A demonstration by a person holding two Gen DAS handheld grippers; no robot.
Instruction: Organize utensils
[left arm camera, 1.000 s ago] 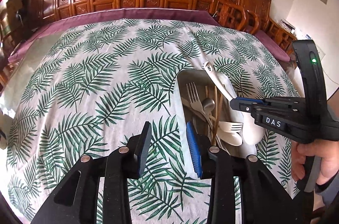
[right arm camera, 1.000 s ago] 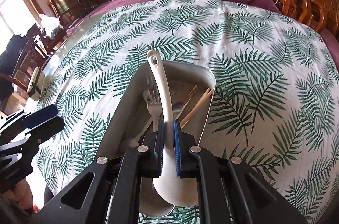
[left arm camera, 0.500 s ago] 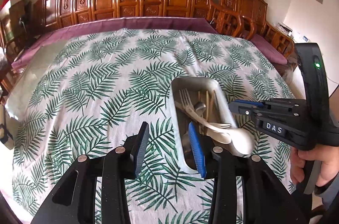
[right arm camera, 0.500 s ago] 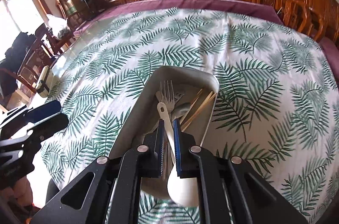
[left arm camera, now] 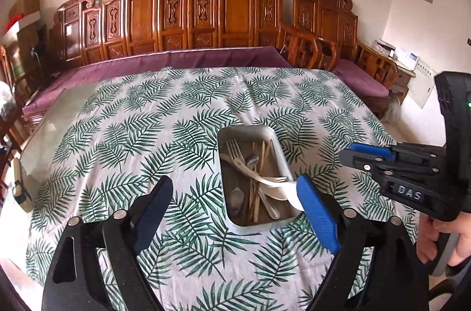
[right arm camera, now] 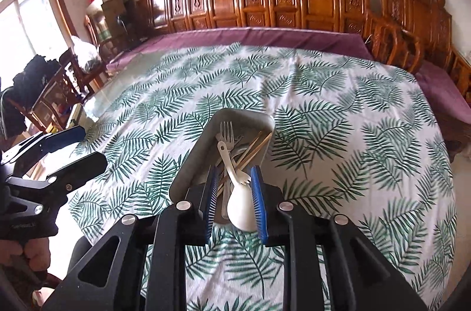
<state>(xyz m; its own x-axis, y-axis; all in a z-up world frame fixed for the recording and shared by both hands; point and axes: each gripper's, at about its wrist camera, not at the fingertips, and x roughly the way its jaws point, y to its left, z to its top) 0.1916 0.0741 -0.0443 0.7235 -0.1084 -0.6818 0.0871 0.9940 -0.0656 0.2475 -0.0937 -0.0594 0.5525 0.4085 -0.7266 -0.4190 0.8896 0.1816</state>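
Both grippers have lifted away from the tray since 1 second ago. Left wrist view: the left gripper (left arm camera: 232, 196) is opening wide, holding nothing, above the metal tray (left arm camera: 281, 155) of utensils. Right wrist view: the right gripper (right arm camera: 234, 193) is opening, and the released white spoon (right arm camera: 240, 205) lies in the tray (right arm camera: 191, 166).

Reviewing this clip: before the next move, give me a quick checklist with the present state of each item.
1. White spoon lying in the metal tray, bowl over the near rim: ok.
2. Right gripper clear of the spoon: jaws opening, pads not pressing on it: ok.
3. Left gripper empty: jaws opening, nothing between them: ok.
4. Forks and chopsticks inside the tray: ok.
5. No utensils lying on the leaf-print tablecloth: ok.
6. Utensils sorted by type in the tray: not ok, they lie mixed.
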